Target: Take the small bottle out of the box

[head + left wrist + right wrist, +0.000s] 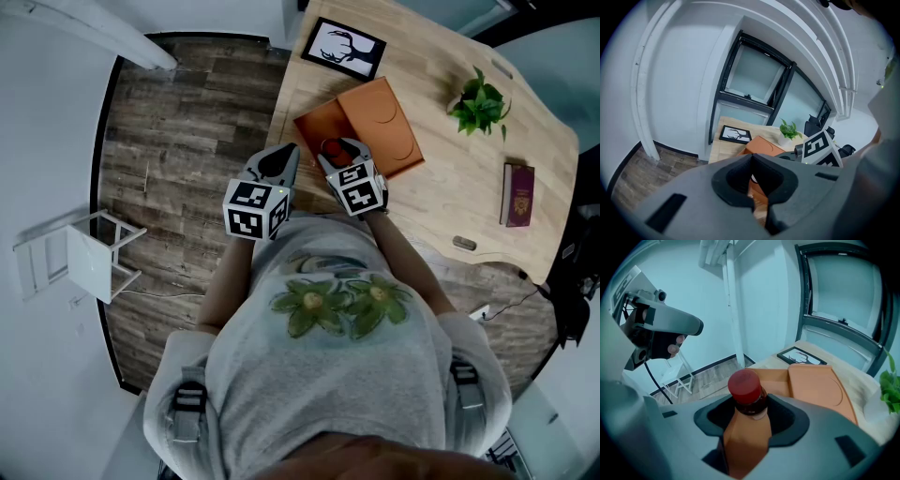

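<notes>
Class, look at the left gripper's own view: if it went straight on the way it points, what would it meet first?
The left gripper, jaws together, would likely meet the orange box first; depth is hard to judge.

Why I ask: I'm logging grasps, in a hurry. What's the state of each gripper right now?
Left gripper: closed, nothing between its jaws.
Right gripper: closed on the small bottle, just below its red cap.
</notes>
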